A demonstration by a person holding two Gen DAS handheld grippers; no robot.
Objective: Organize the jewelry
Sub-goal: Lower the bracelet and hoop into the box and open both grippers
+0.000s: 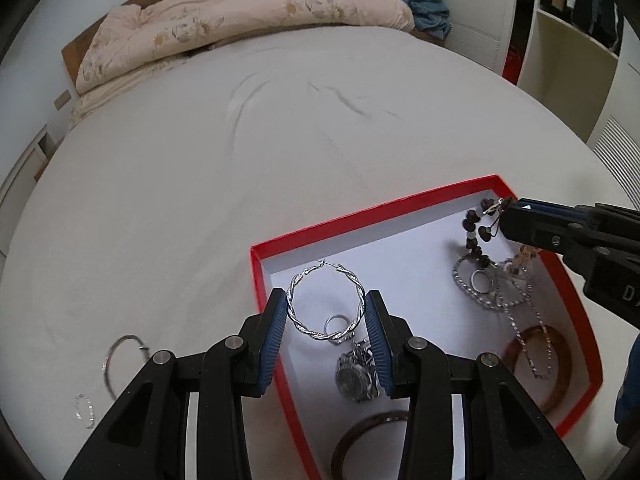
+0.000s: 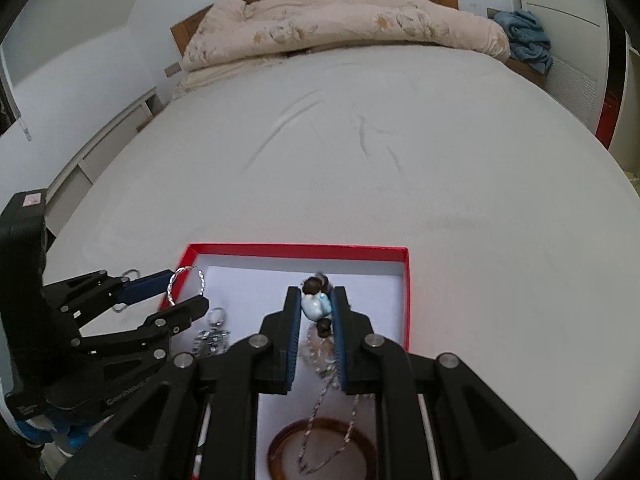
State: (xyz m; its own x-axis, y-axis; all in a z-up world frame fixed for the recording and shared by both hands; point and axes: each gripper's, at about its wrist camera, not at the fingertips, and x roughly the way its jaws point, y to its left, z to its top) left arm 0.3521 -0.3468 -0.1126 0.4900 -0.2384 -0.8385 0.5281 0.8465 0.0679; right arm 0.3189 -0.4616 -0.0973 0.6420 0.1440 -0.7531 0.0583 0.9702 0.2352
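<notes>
My left gripper (image 1: 326, 296) is shut on a twisted silver hoop earring (image 1: 320, 336), its blue pads pressing the hoop's two sides above the near left corner of a red box (image 1: 360, 216) with a white floor. From the right, my right gripper (image 1: 510, 216) is shut on a dark-beaded bracelet (image 1: 474, 232) that dangles over the box's far right part. In the right wrist view the right gripper (image 2: 317, 292) pinches the bracelet's pale blue bead (image 2: 314, 306) above the red box (image 2: 296, 251). The left gripper (image 2: 188, 288) holds the hoop (image 2: 172, 284) at the box's left edge.
Inside the box lie a small ring (image 1: 334, 326), a silver charm cluster (image 1: 356, 374), a silver chain (image 1: 532, 344), a beaded silver circle (image 1: 464, 286) and two brown bangles (image 1: 558, 354). A thin silver hoop (image 1: 110, 360) and a small one (image 1: 85, 410) lie on the white bed left of the box.
</notes>
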